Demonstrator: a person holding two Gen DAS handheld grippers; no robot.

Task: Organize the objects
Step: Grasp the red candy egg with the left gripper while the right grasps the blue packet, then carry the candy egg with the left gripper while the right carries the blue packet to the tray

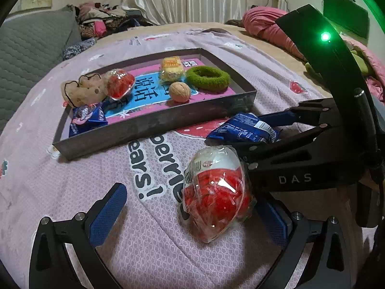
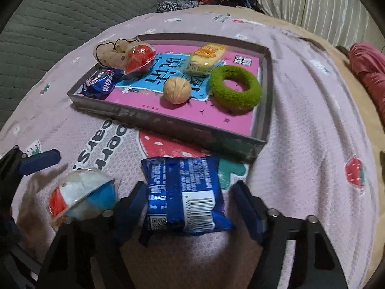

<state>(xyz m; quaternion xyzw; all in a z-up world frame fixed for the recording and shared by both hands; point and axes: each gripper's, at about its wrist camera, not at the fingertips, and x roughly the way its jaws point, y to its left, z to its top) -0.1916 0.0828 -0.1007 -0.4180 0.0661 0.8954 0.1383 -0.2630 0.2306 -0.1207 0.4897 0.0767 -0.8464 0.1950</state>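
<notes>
A red jelly cup in clear wrap (image 1: 216, 197) lies on the pink bedspread between the fingers of my left gripper (image 1: 192, 216), which is open; the cup sits close to the right pad. The same cup (image 2: 81, 197) shows at the lower left of the right wrist view. A blue snack packet (image 2: 182, 192) lies flat between the fingers of my right gripper (image 2: 190, 202). The left pad is at the packet's edge and a narrow gap shows on the right side. The packet (image 1: 243, 130) lies just in front of the grey tray (image 1: 154, 125).
The tray (image 2: 168, 122) holds a walnut (image 2: 176, 90), a green fuzzy ring (image 2: 235, 89), a yellow packet (image 2: 204, 57), another red jelly cup (image 2: 139, 57), a blue packet (image 2: 101, 82) and a beige soft toy (image 2: 108, 50). A grey cushion (image 1: 31, 48) lies left, with clothes behind.
</notes>
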